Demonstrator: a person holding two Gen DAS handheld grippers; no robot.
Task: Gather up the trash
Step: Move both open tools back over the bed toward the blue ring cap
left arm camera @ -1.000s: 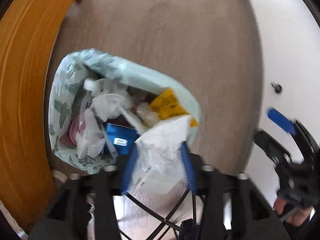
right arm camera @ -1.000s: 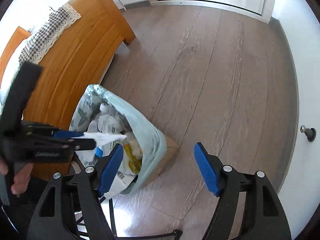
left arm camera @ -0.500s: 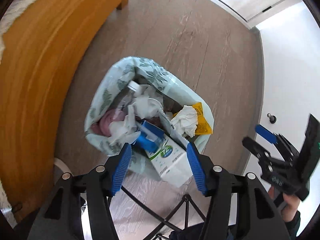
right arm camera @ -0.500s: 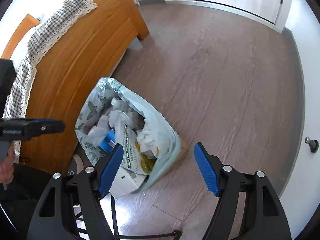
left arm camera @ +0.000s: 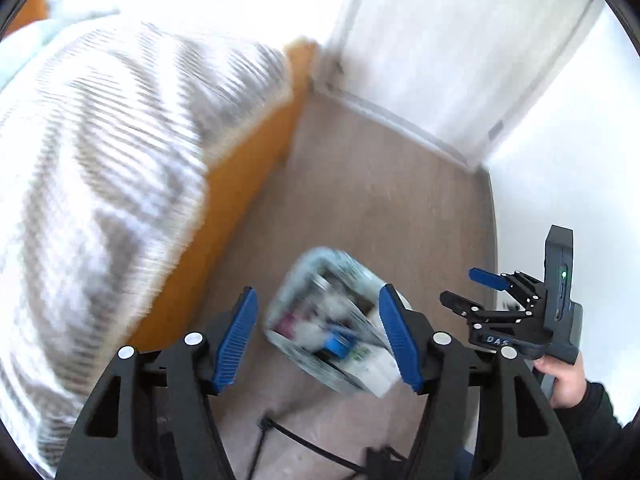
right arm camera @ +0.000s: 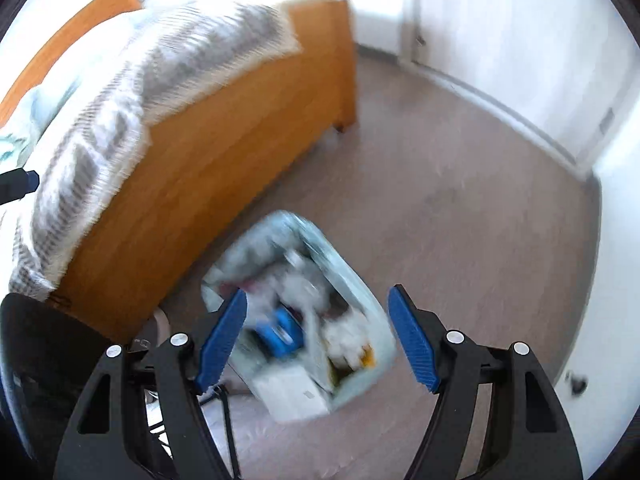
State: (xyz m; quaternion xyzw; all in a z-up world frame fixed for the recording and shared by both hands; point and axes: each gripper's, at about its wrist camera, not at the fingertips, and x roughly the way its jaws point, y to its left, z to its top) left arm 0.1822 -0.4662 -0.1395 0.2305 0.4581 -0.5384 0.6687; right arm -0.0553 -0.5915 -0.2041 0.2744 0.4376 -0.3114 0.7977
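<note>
Right now I see both views smeared with blur, so fine detail is lost. My left gripper [left arm camera: 318, 338] has its blue-padded jaws spread wide with nothing between them, and my right gripper [right arm camera: 318, 340] is spread just as wide and equally empty.

My landmark is the pale green leaf-patterned trash bag [left arm camera: 324, 322] [right arm camera: 304, 316], which sits on the grey-brown wood-look floor [left arm camera: 380, 208] [right arm camera: 460, 220], below both pairs of fingers. It is full to the top: I make out crumpled white paper [right arm camera: 298, 280], something bright blue [right arm camera: 282, 330] [left arm camera: 336, 346], and a white carton [right arm camera: 292, 394] [left arm camera: 374, 368] poking over the near rim. A yellow scrap [right arm camera: 366, 356] shows near the rim too.

Just to the left of the bag stands the orange wooden bed frame [right arm camera: 224, 152] [left arm camera: 240, 184], with a grey-and-white checked cover [right arm camera: 120, 96] [left arm camera: 100, 160] draped over it. Beyond the bag, white walls and a white door [left arm camera: 460, 60] close the room.

In the left wrist view, the right gripper [left arm camera: 476, 292] shows to the right of the bag, held in a hand [left arm camera: 562, 380].
</note>
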